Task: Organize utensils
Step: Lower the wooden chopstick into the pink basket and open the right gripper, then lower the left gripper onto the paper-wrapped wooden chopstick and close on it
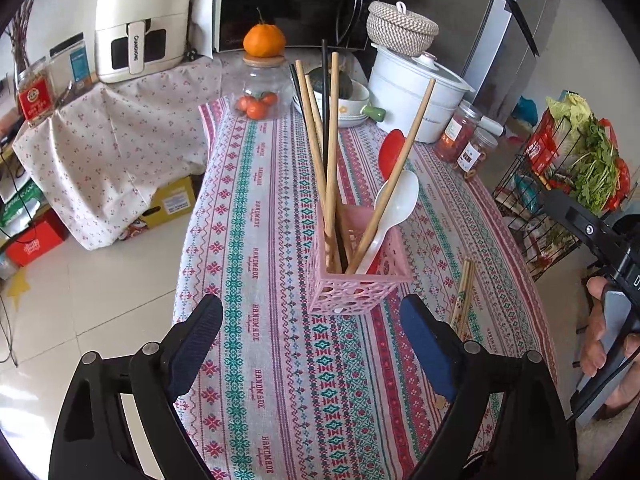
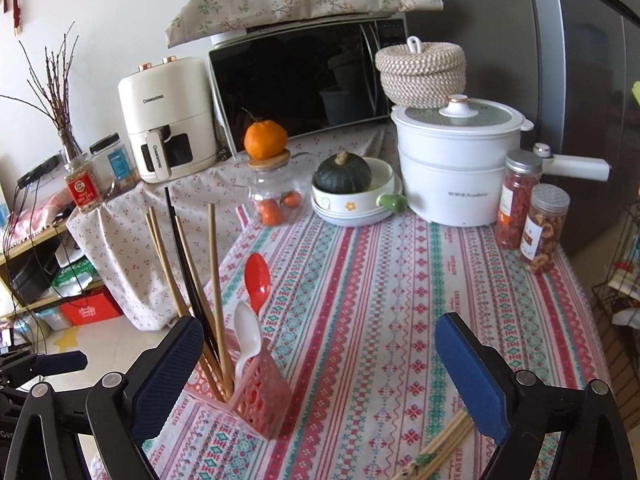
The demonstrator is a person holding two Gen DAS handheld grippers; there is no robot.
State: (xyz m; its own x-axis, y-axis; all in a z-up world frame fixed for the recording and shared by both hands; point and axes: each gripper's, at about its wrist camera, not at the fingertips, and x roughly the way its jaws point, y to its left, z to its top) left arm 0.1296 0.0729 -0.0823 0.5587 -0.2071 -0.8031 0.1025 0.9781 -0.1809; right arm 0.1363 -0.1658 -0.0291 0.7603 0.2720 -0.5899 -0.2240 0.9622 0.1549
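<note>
A pink holder (image 1: 354, 276) is standing upright on the patterned tablecloth (image 1: 280, 380), near the table's left edge. It is holding four wooden chopsticks (image 1: 331, 148), two black chopsticks (image 1: 325, 100), one white spoon (image 1: 394, 210) and one red spoon (image 1: 391, 152). A loose bunch of wooden chopsticks (image 2: 444, 446) is lying flat to its right, near the front; their number is unclear. The left gripper (image 1: 312, 344) is hovering wide open and empty just in front of the holder. The right gripper (image 2: 316, 376) is also gaping wide with nothing between its pads. Farther back, two jars (image 2: 532, 216) are standing beside one white pot (image 2: 456, 168).
</note>
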